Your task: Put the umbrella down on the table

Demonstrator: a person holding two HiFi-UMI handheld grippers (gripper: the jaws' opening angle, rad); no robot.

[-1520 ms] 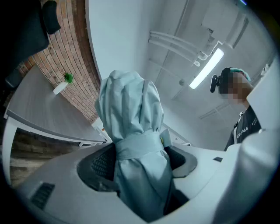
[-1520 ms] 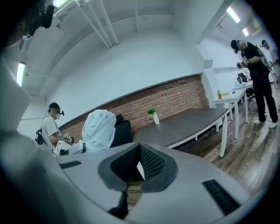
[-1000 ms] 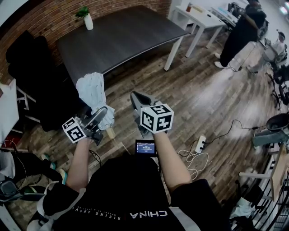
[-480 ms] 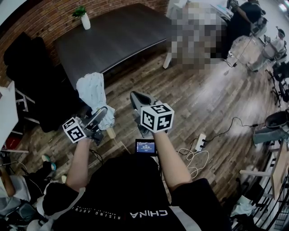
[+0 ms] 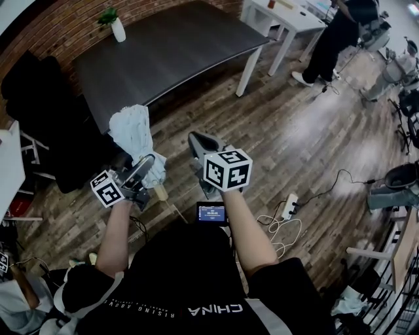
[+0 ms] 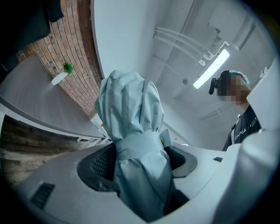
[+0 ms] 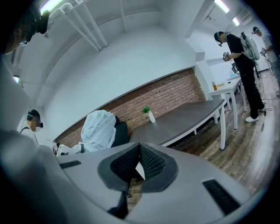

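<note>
A folded pale blue umbrella (image 5: 134, 134) stands upright in my left gripper (image 5: 145, 167), whose jaws are shut on its strapped middle; its wooden handle end (image 5: 160, 192) pokes out below. In the left gripper view the umbrella (image 6: 129, 113) fills the centre between both pads. My right gripper (image 5: 198, 145) is beside it, to the right, with its jaws shut together and nothing in them. In the right gripper view the umbrella (image 7: 98, 129) shows at the left. The dark grey table (image 5: 177, 46) lies ahead, beyond both grippers.
A small potted plant in a white vase (image 5: 114, 26) stands at the table's far left corner. Black chairs (image 5: 46, 111) stand along the left of the table. A white desk (image 5: 285, 16) and a standing person (image 5: 330, 36) are at the back right. A power strip with cables (image 5: 288, 209) lies on the wooden floor.
The table and plant have slid a little in the head view as I step closer. Both grippers keep their pose, the umbrella still held. The person at the back right has shifted.
</note>
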